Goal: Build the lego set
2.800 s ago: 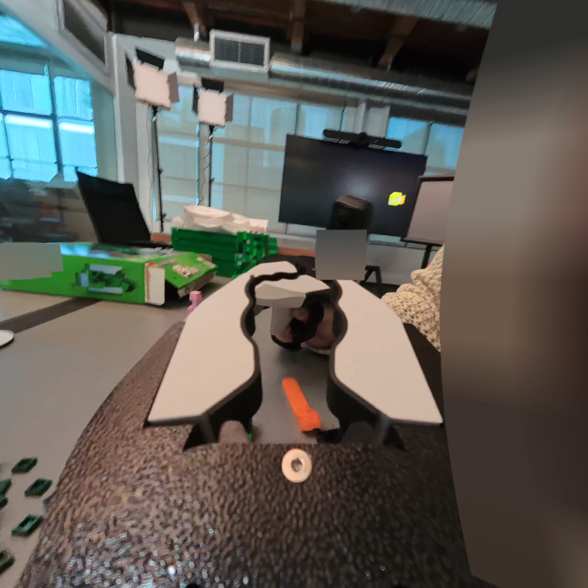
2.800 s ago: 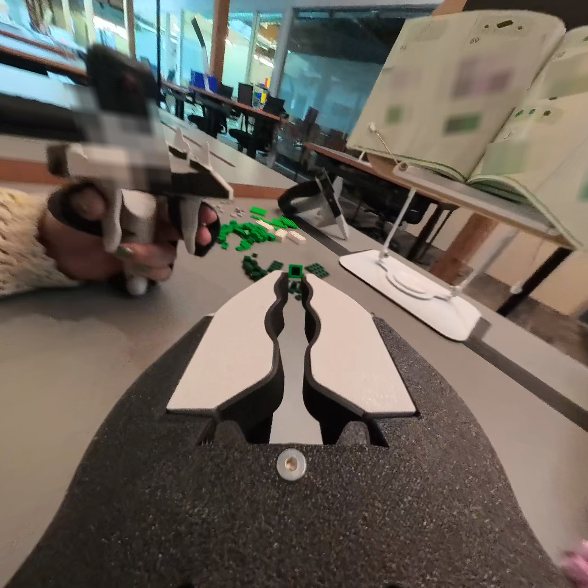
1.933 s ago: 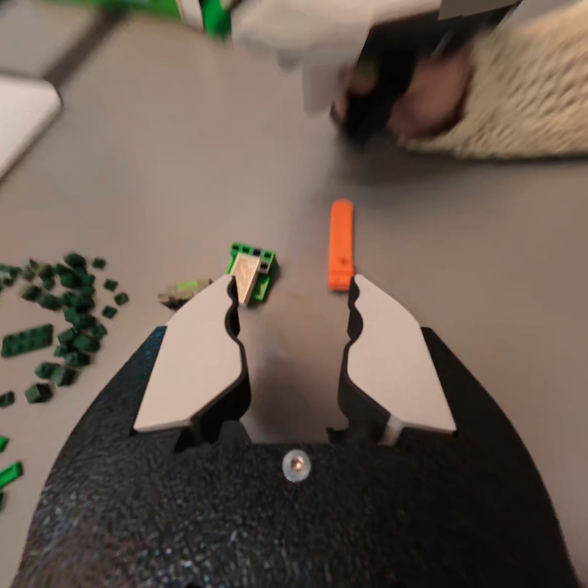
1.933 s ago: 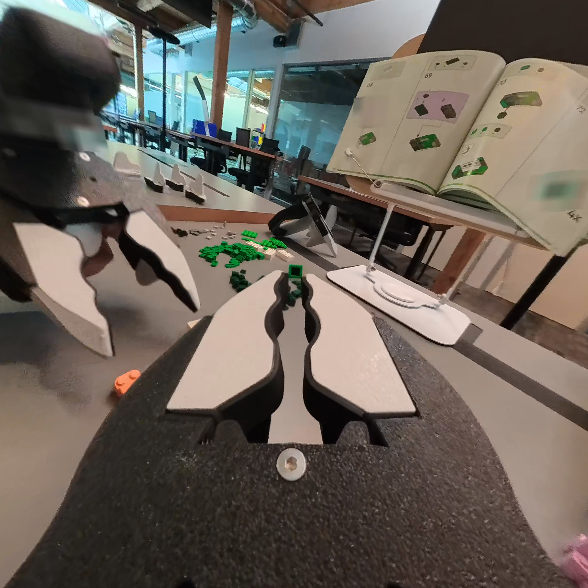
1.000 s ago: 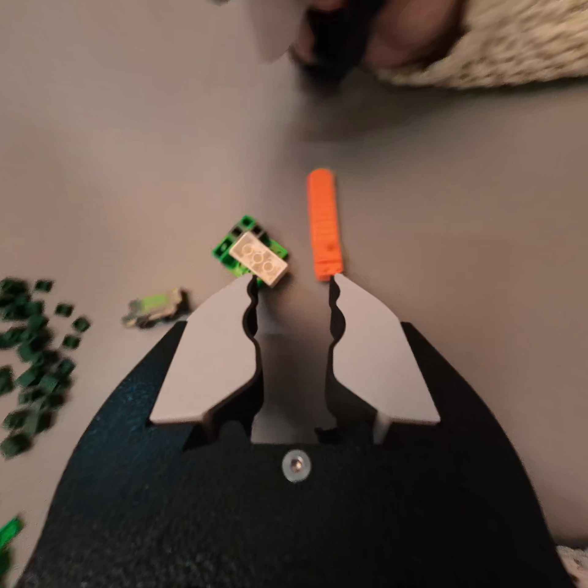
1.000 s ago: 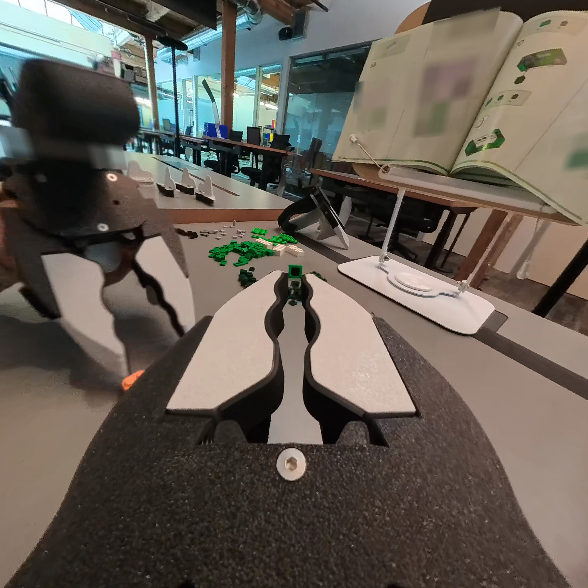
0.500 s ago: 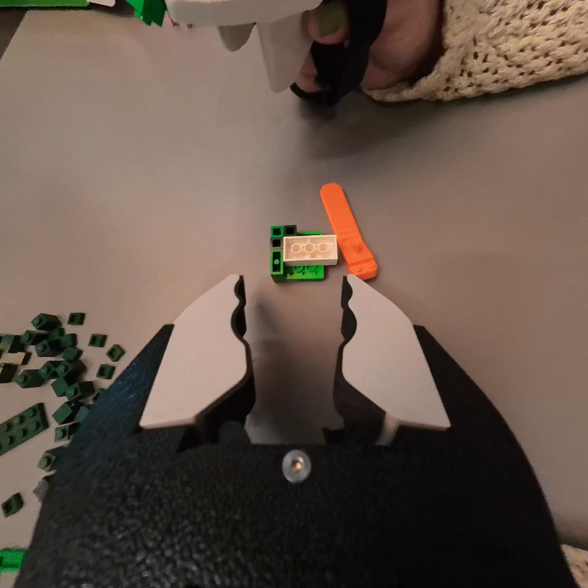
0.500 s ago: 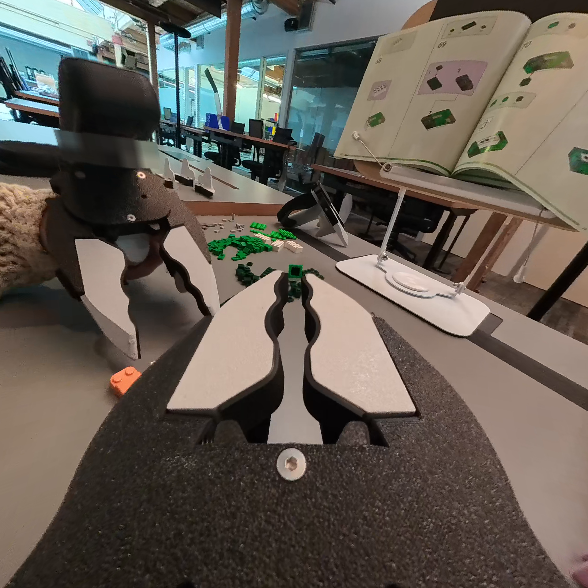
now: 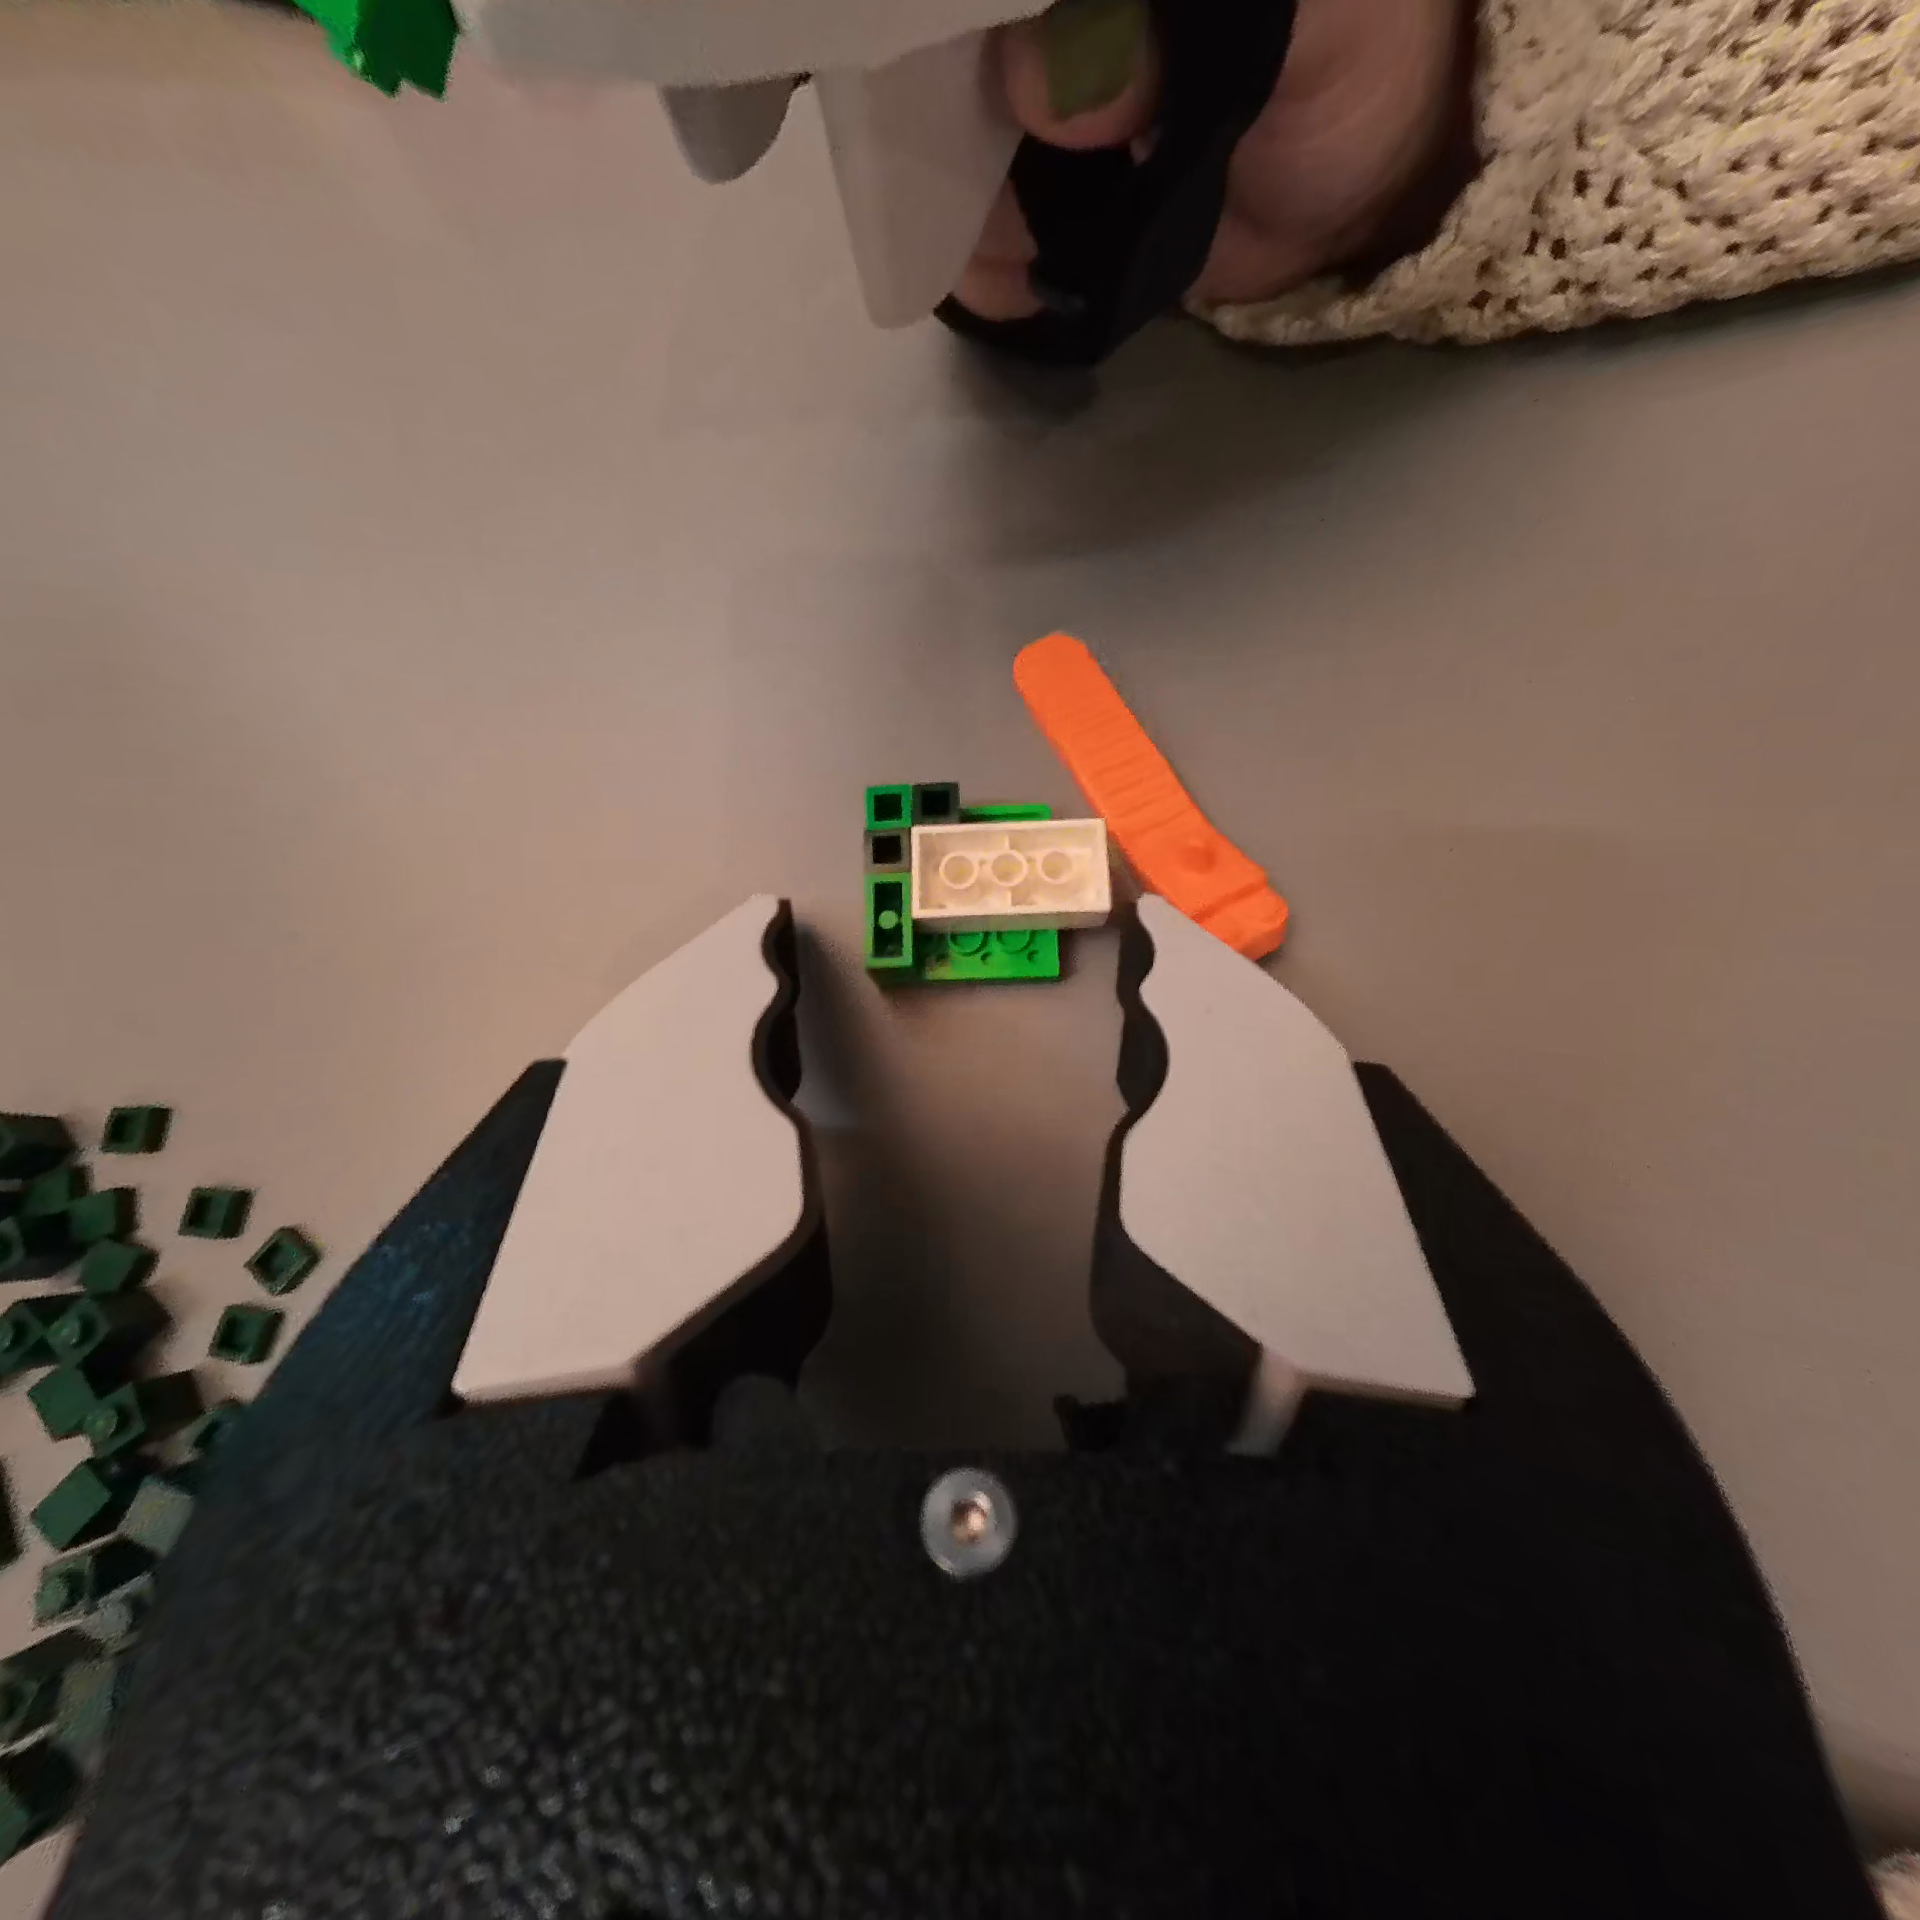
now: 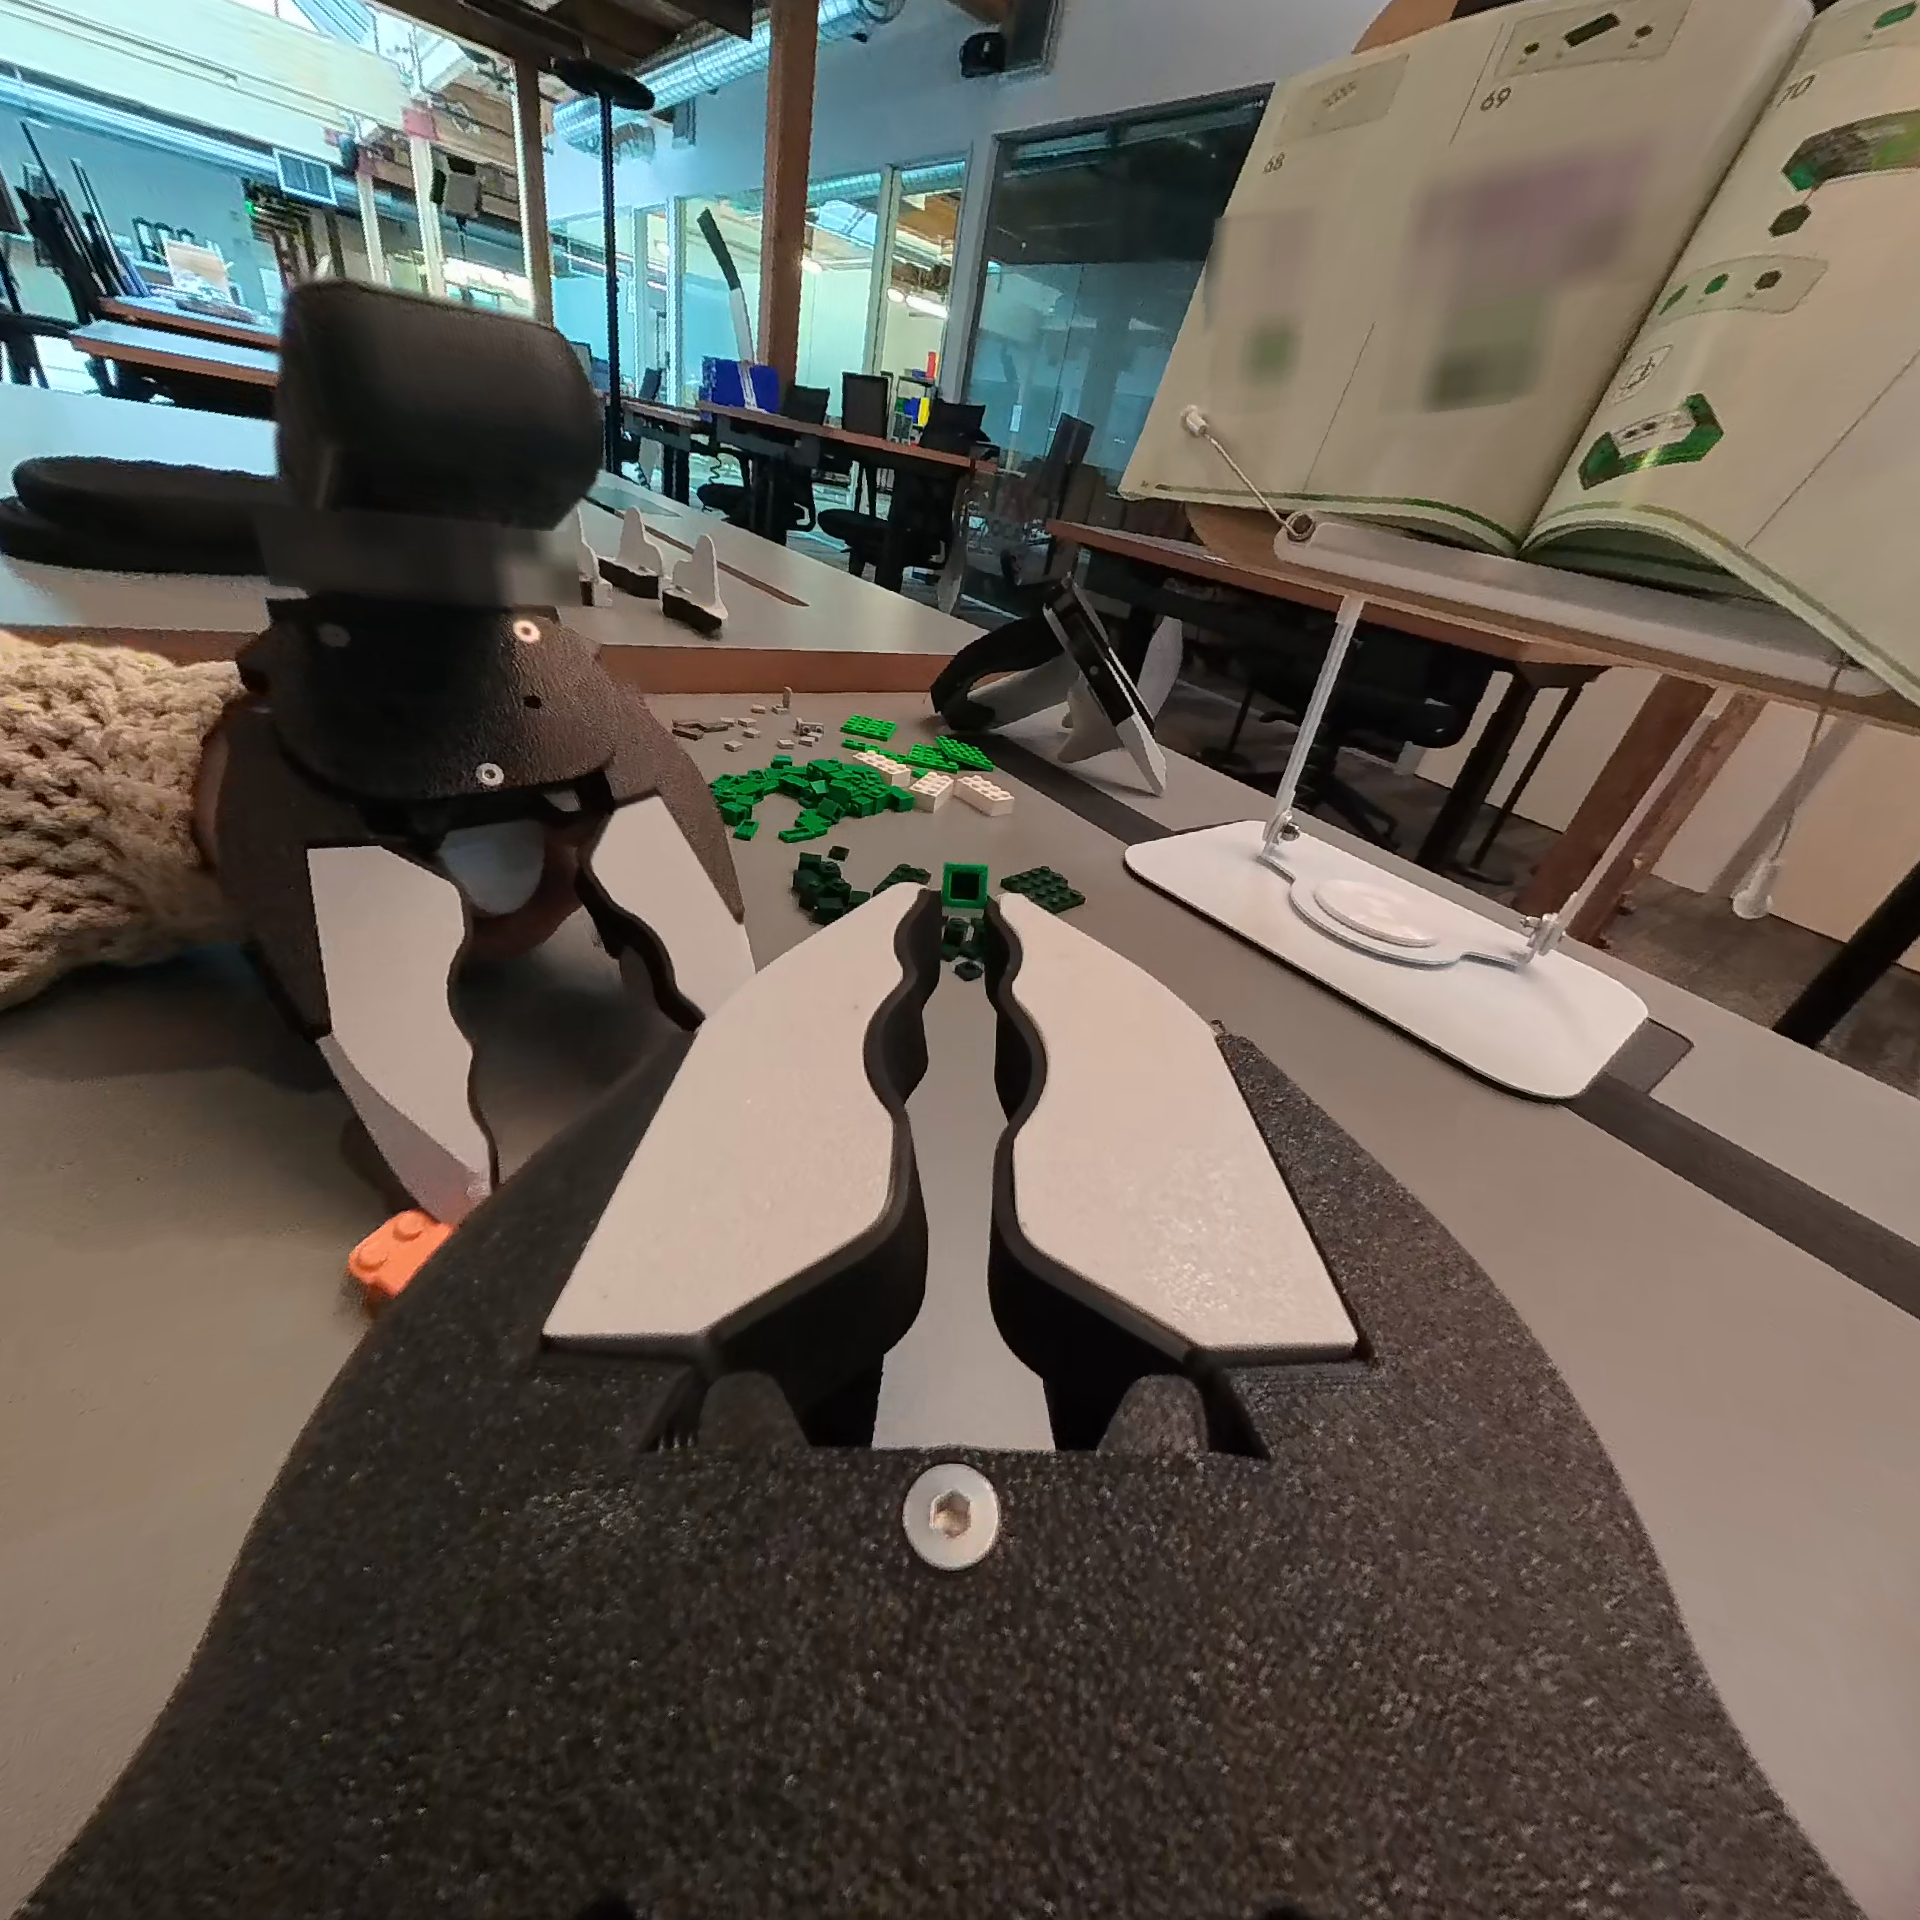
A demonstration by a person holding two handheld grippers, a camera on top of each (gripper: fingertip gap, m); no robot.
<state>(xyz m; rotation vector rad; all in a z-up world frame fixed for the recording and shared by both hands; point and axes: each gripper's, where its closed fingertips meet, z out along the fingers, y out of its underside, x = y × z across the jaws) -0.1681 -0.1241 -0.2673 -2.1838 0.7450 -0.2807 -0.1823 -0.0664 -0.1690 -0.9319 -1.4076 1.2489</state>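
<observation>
Grey desk in an open office. Build barely begun: a few green bricks w/ a white one on top, most bricks loose. Left hand-held gripper spread just above it; right hand-held gripper pinching a small green brick, probably next on.

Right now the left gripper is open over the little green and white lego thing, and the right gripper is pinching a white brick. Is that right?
Almost. The left gripper is open over the small green and white build, as the left wrist view shows. But the right wrist view shows the right gripper pinching a small green brick between its fingers, not a white one.
</observation>
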